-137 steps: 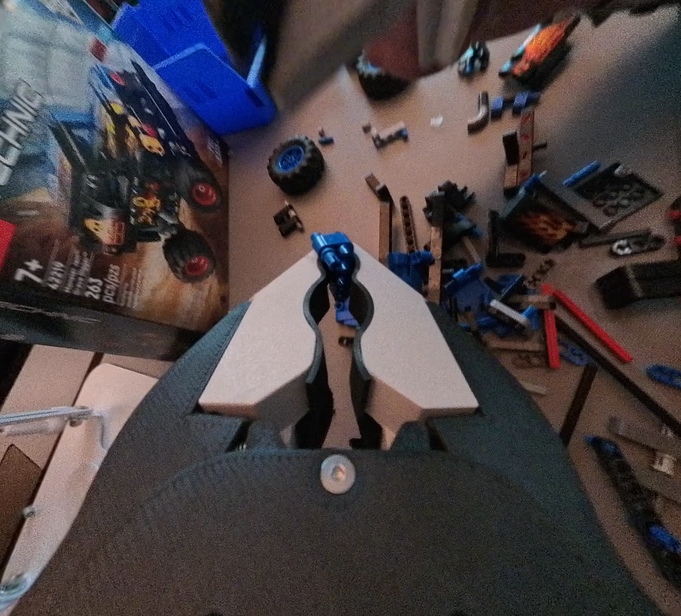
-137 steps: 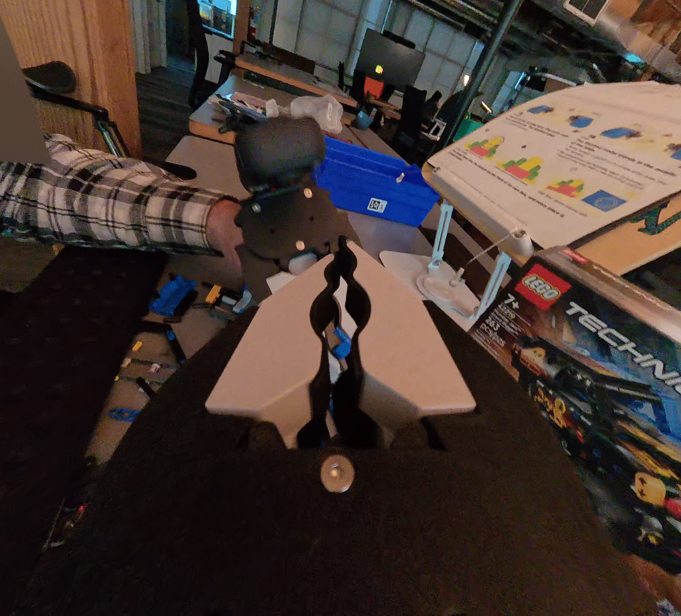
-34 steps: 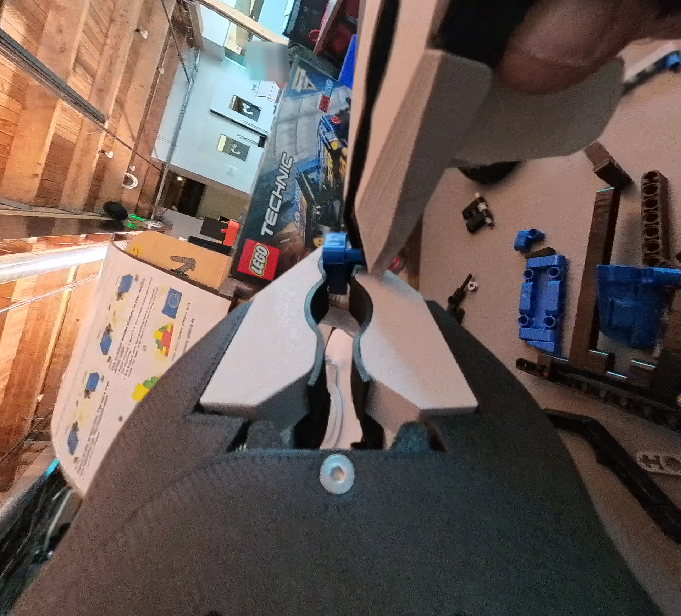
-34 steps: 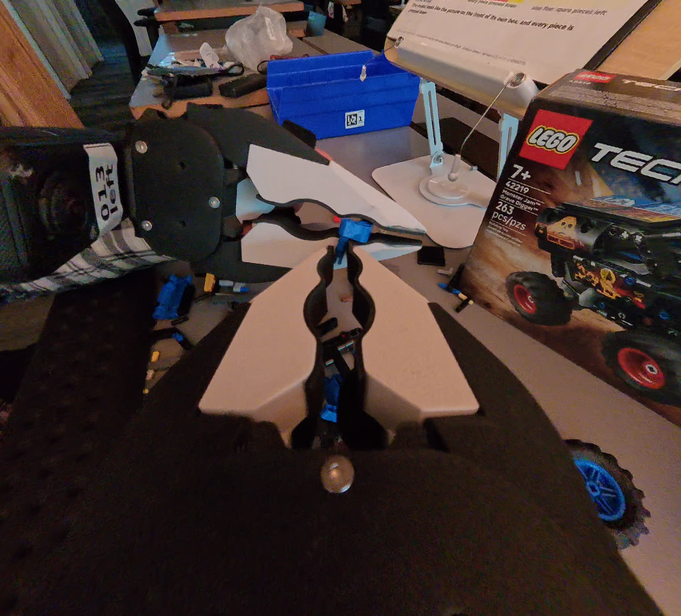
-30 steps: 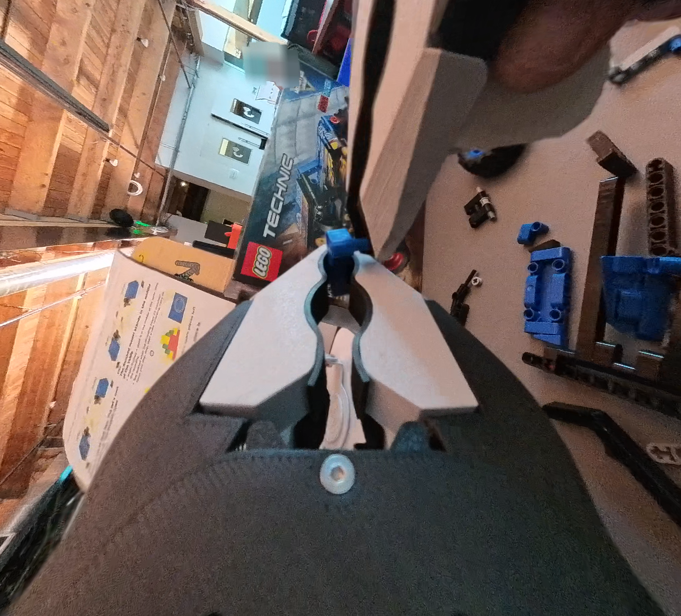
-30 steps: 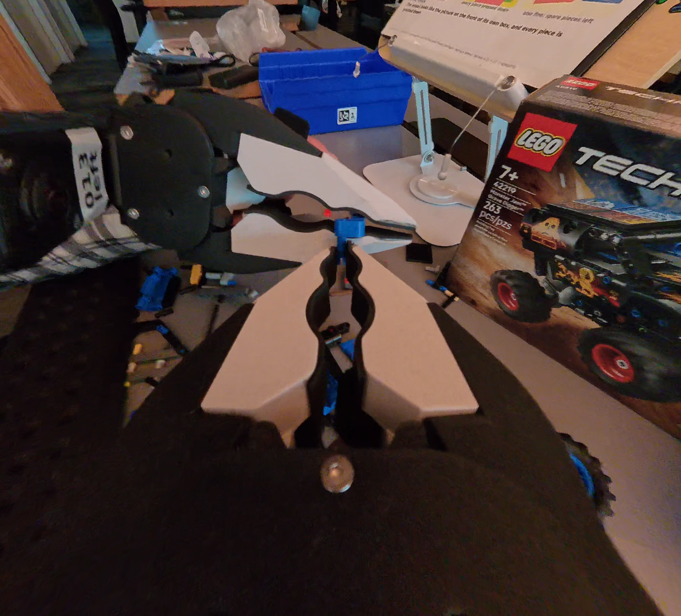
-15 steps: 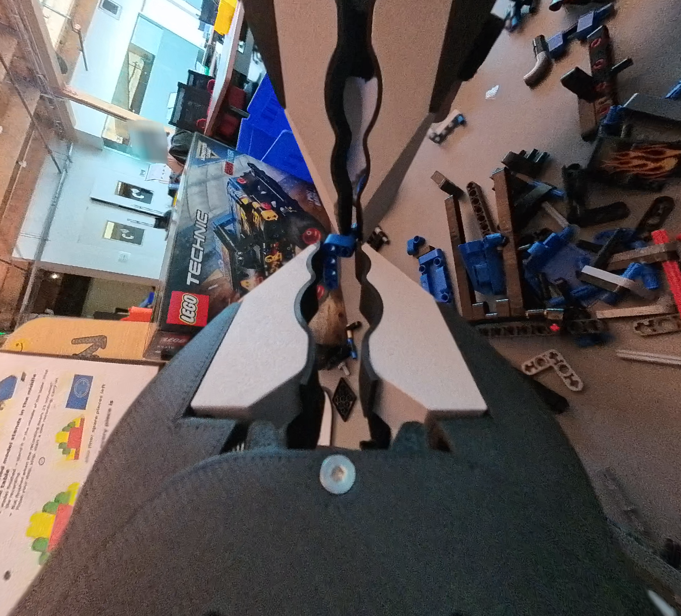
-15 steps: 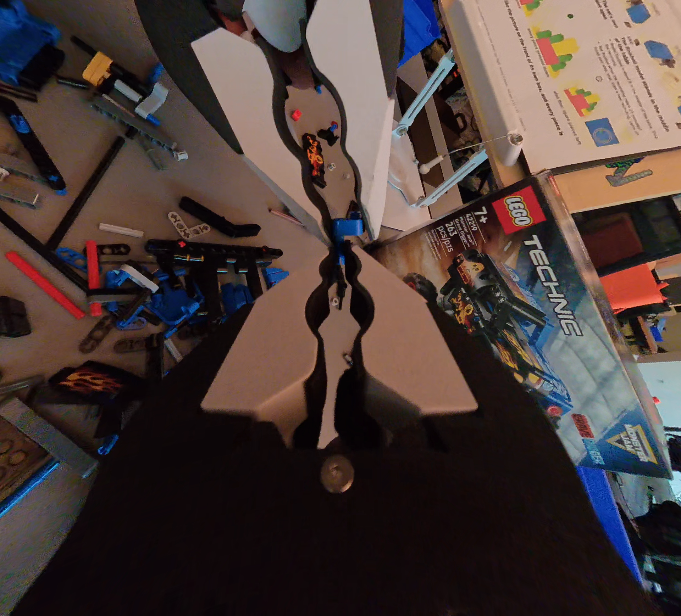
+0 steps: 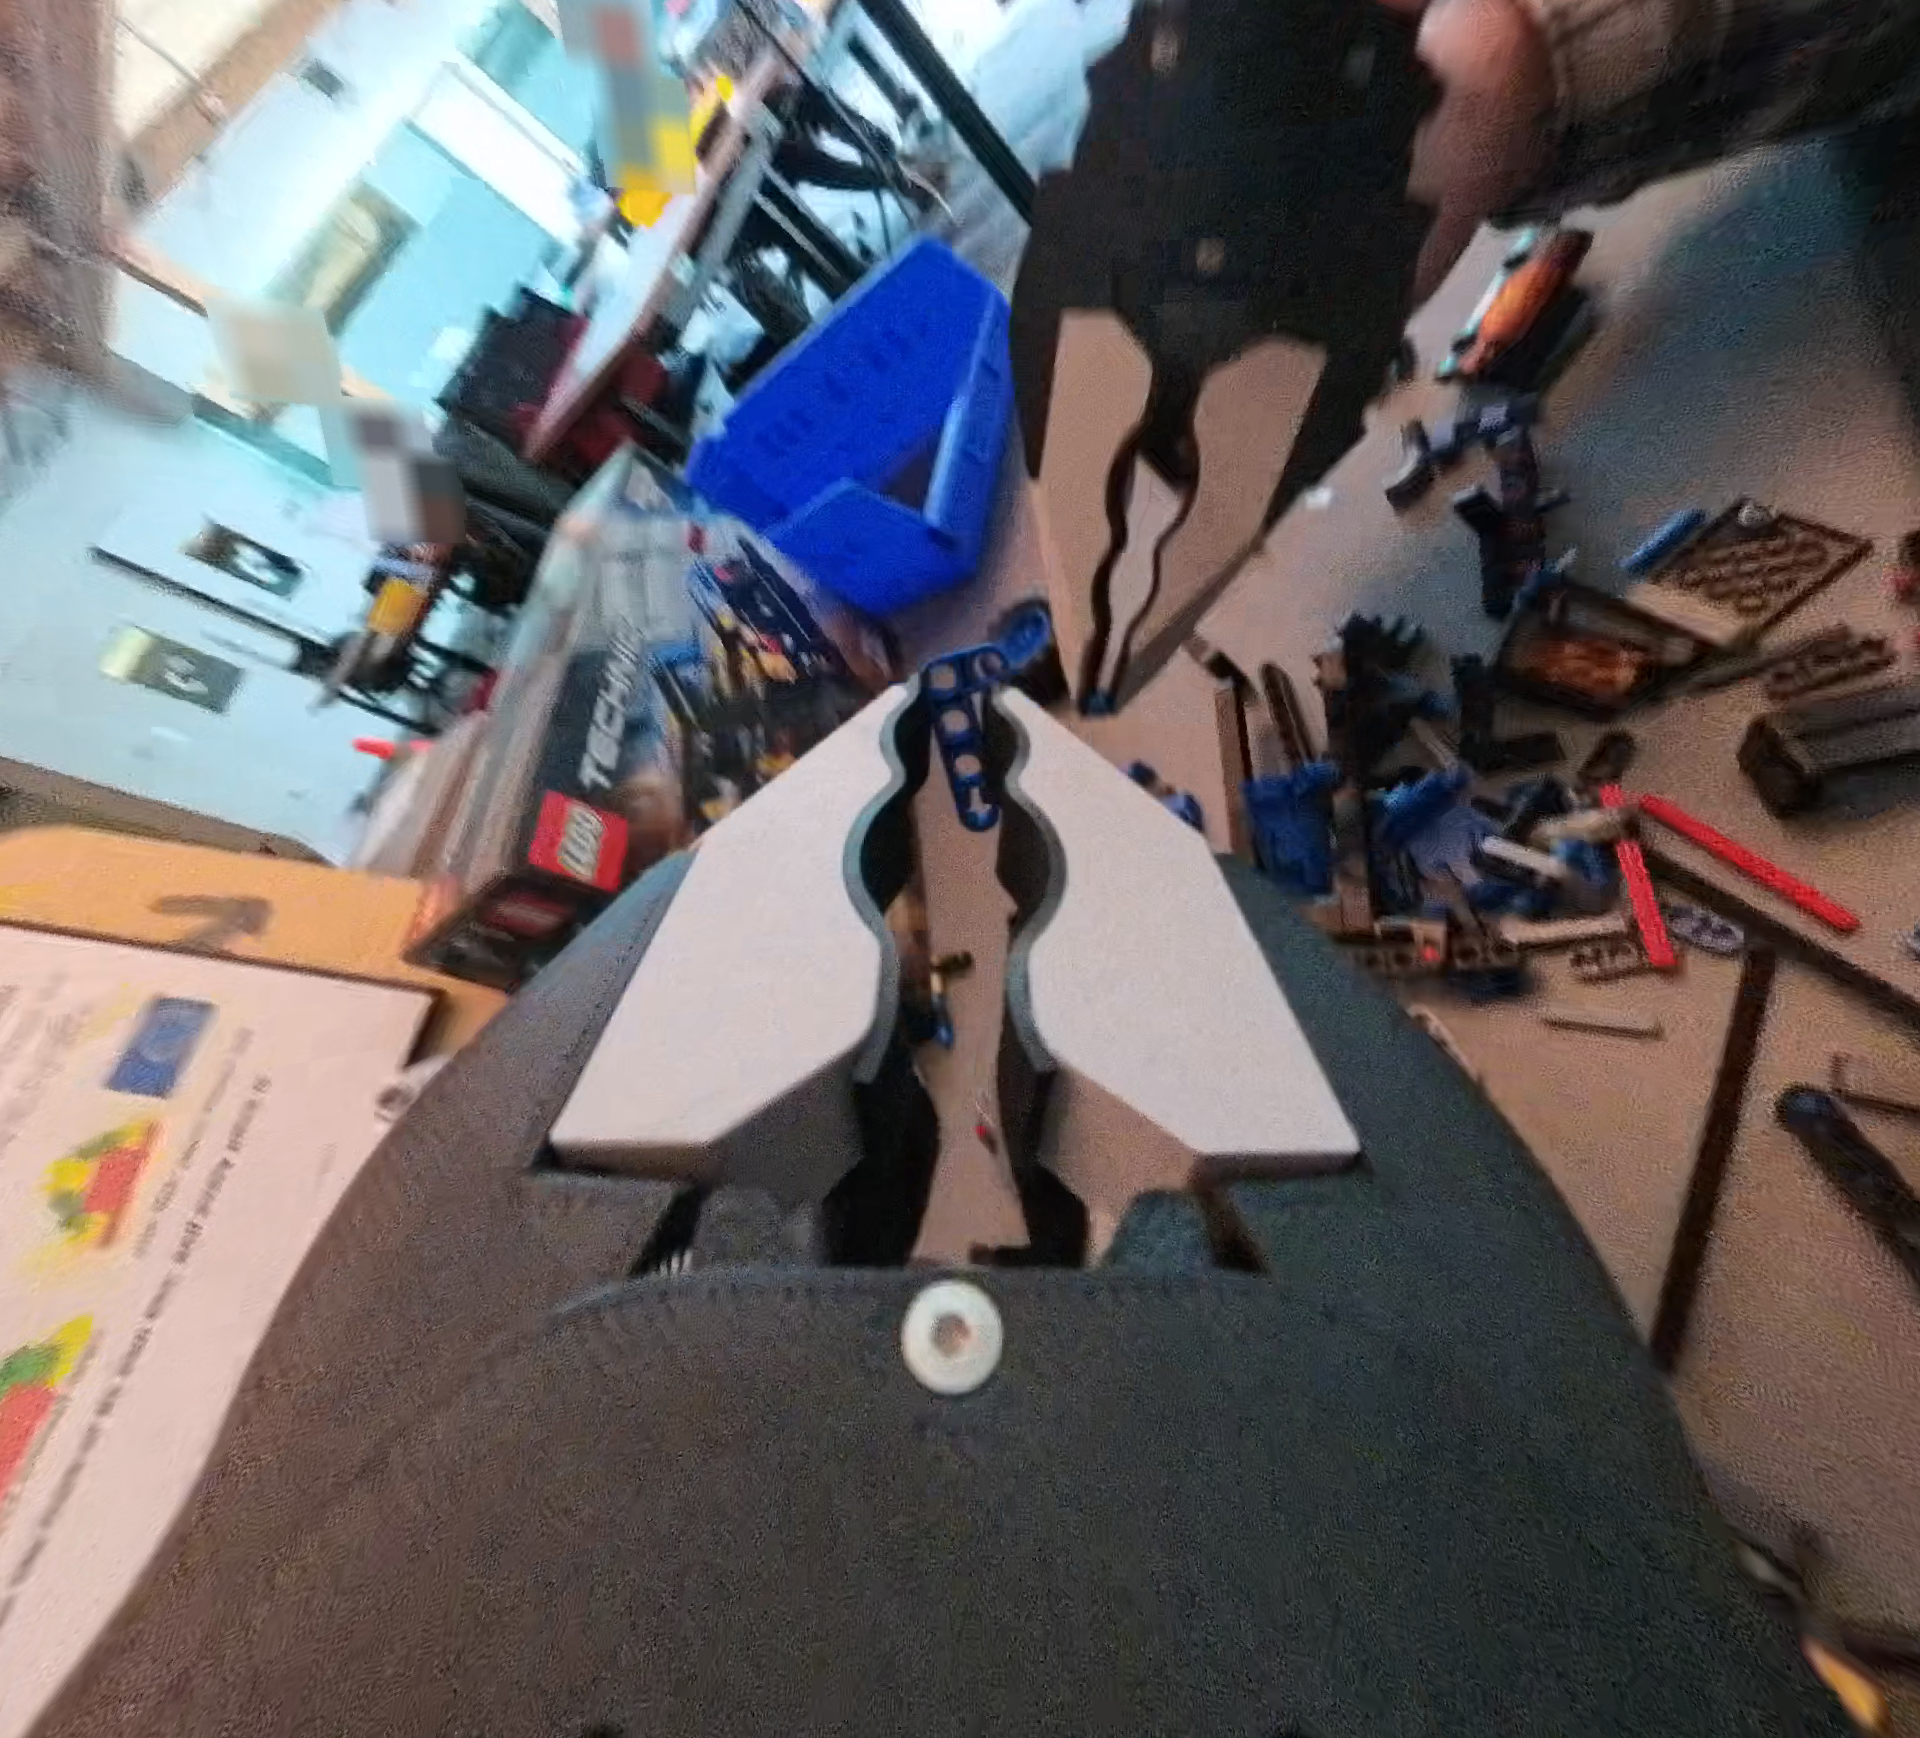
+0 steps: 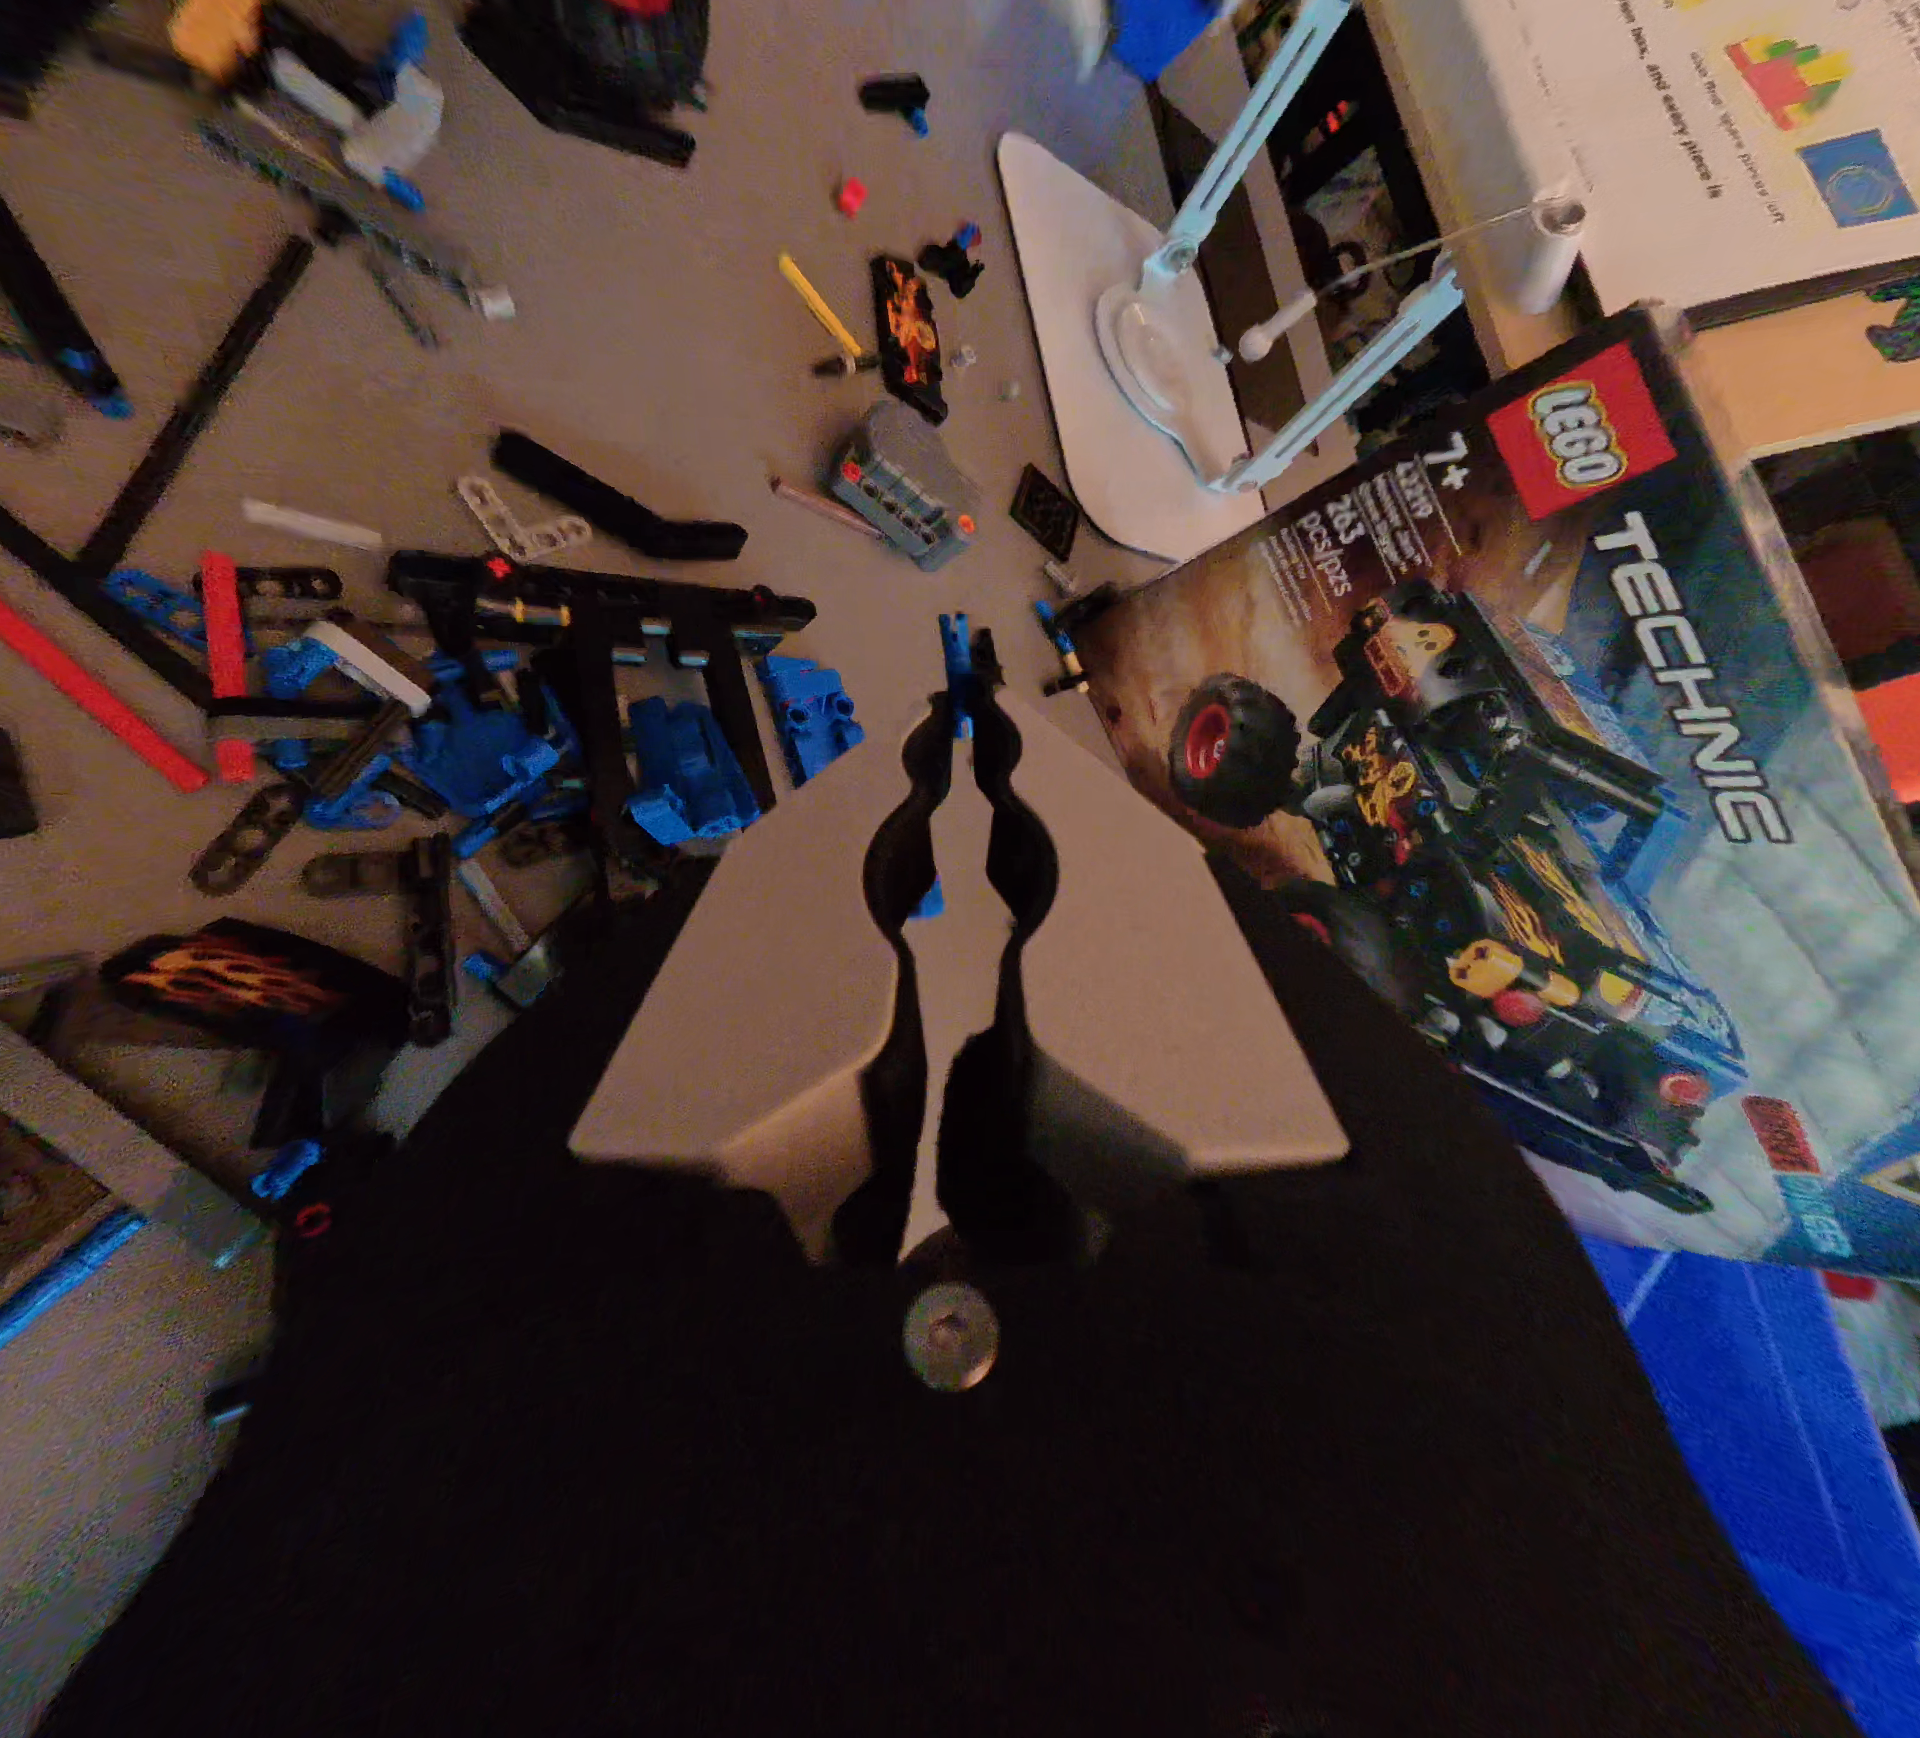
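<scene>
Table (image 10: 644, 358): carrying loose building parts over most of its top.
Printed set box (image 10: 1507, 805): lying at the right, showing a truck picture, a red logo patch and white lettering (not copying the writing).
Instruction sheet (image 10: 1662, 26): resting on a white stand (image 10: 1101, 358) at the far right, bearing coloured brick drawings and small print.
Blue bin (image 9: 862, 462): sitting far off, beyond the box.
Pile of blue and black parts (image 10: 623, 722): lying left of centre.
Wheel with red hub (image 10: 597, 5): lying at the far left.
Left claw (image 9: 956, 712): grasping a blue holed beam (image 9: 961, 743) at its tips, above the table; view blurring.
Right claw (image 10: 961, 717): clenching on a small blue piece (image 10: 958, 660), jaws nearly touching, near the box corner, apart from the left claw.
</scene>
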